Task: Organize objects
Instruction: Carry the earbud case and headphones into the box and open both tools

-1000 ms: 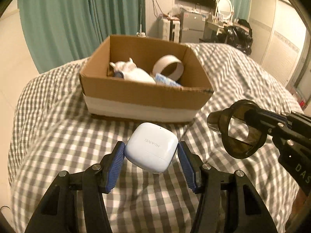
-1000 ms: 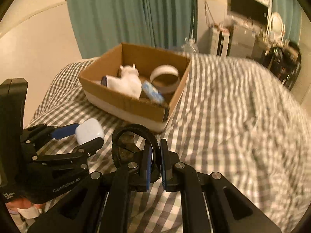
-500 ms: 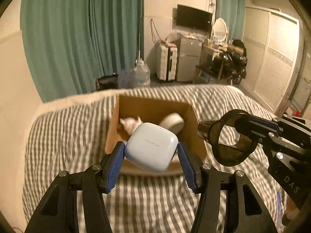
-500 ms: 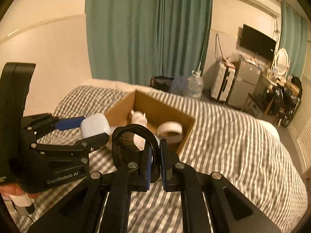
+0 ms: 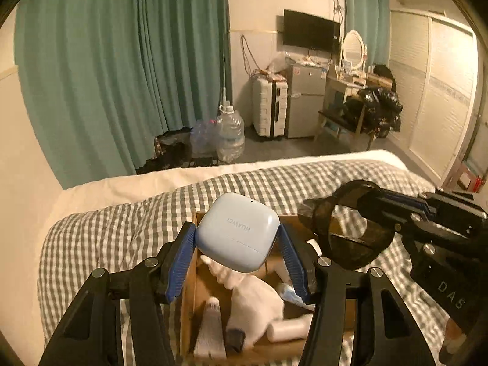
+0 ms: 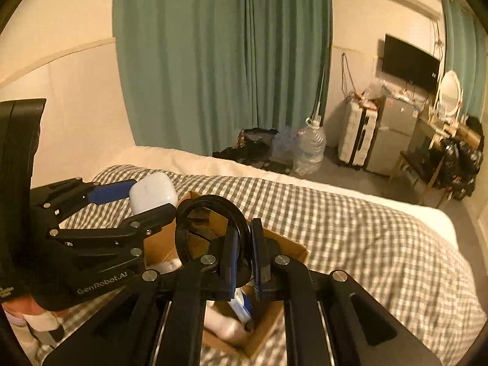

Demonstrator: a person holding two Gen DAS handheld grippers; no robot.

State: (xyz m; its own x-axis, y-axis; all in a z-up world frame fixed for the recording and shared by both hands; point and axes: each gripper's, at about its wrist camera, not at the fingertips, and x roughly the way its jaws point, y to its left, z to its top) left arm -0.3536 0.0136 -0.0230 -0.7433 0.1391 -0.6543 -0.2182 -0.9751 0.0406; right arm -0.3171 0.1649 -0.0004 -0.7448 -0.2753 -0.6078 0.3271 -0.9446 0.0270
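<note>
My left gripper (image 5: 237, 251) is shut on a pale blue earbud case (image 5: 237, 231), held in the air above the cardboard box (image 5: 187, 299). In the right wrist view the same case (image 6: 153, 191) shows at the left, above the box (image 6: 297, 248). My right gripper (image 6: 244, 260) is shut on the rim of a dark ring-shaped roll (image 6: 207, 228), also over the box. That roll (image 5: 355, 235) hangs at the right in the left wrist view. Inside the box lie a white soft toy (image 5: 259, 302), a white tube and a blue packet (image 6: 242, 305).
The box sits on a bed with a grey checked cover (image 6: 366, 238). Beyond the bed's far edge stand teal curtains (image 5: 122, 61), a water jug (image 5: 230, 134), a white suitcase (image 5: 270, 106), a small fridge and a cluttered desk. A person's hand (image 6: 21, 308) holds the left gripper.
Both grippers have risen and travelled forward with their loads, from in front of the box to above it. The box now lies beneath them and more of the room shows.
</note>
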